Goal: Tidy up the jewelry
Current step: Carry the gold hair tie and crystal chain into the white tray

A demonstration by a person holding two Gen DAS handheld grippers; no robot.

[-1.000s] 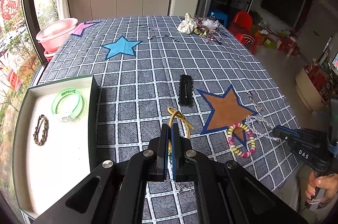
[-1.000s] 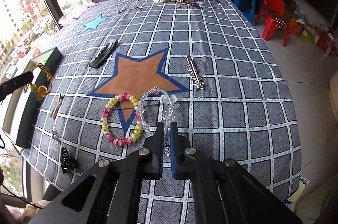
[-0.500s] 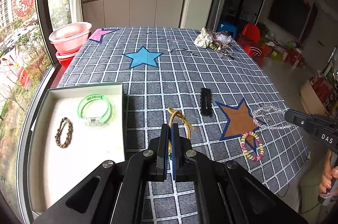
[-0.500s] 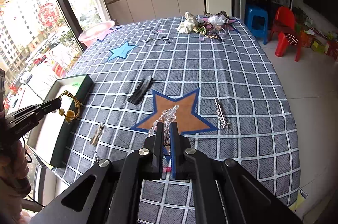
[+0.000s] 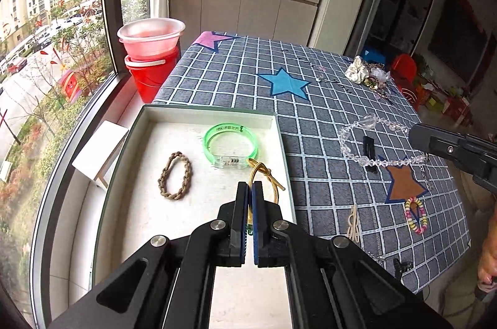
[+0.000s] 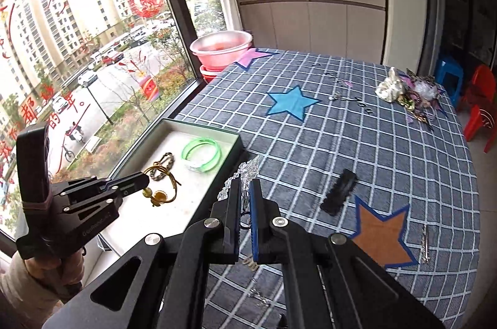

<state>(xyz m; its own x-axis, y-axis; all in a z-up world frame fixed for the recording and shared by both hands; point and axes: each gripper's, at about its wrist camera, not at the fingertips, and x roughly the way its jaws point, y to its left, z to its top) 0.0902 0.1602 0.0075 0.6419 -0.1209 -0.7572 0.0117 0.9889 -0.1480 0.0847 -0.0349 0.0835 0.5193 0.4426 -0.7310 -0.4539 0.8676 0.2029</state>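
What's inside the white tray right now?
Lying in the white tray: a green bangle and a brown braided bracelet. The gold cord bracelet hangs over it, held by the left hand-held gripper. The gripper body hides the tray's near end.

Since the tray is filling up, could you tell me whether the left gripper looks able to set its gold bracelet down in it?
Probably yes: the left gripper holds the gold bracelet over bare tray floor.

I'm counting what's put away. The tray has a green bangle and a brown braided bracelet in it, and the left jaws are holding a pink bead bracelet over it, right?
Not quite. The left gripper holds a gold cord bracelet, not a pink bead one, over the tray; the left wrist view shows it. The green bangle and brown braided bracelet do lie in the tray.
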